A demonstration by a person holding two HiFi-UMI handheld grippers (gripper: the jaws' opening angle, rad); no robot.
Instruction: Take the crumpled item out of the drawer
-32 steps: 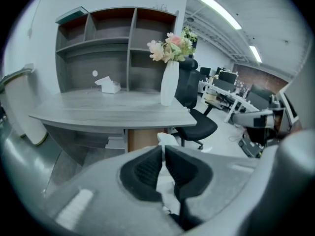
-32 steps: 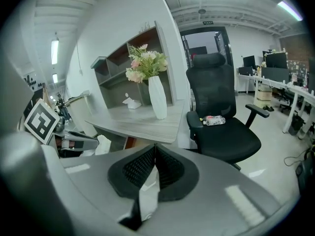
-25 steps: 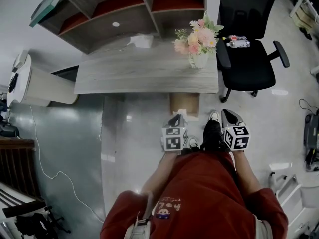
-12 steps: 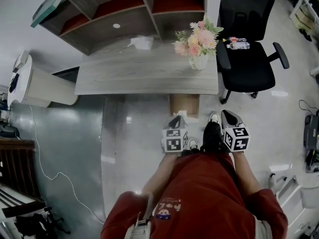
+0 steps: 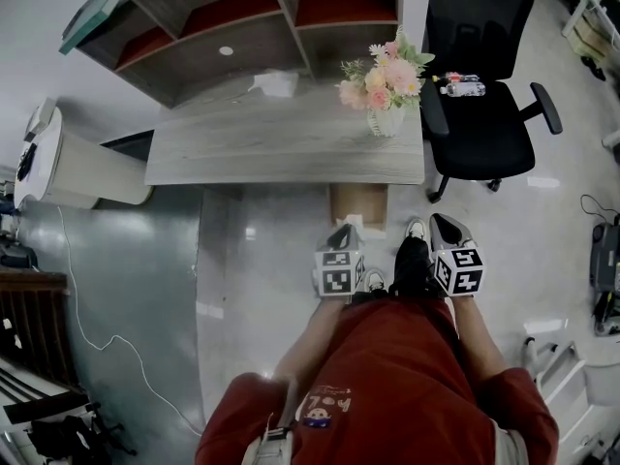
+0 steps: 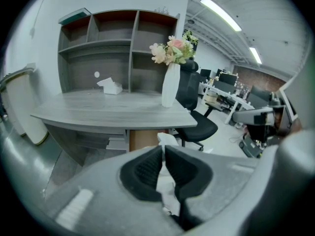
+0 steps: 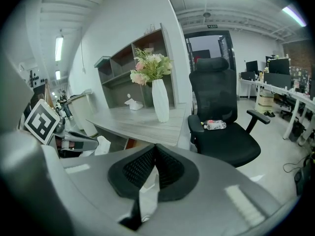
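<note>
A crumpled white paper (image 6: 166, 138) sticks up from between the pads of my left gripper (image 6: 163, 149), which is shut on it. In the head view this left gripper (image 5: 346, 231) hangs in front of the person's red shorts, with the crumpled white paper (image 5: 355, 220) at its tip, just short of the brown drawer (image 5: 358, 200) under the grey desk (image 5: 281, 143). My right gripper (image 7: 155, 150) is shut with nothing in it. In the head view the right gripper (image 5: 438, 221) is level with the left one, above the person's shoes. The right gripper view also shows the paper (image 7: 102, 145).
On the desk stand a white vase of flowers (image 5: 386, 90) and a tissue box (image 5: 276, 81), with a shelf unit (image 5: 242, 22) behind. A black office chair (image 5: 480, 114) holding a bottle (image 5: 463, 86) is to the right. A white bin (image 5: 73, 168) and a floor cable (image 5: 97, 327) lie left.
</note>
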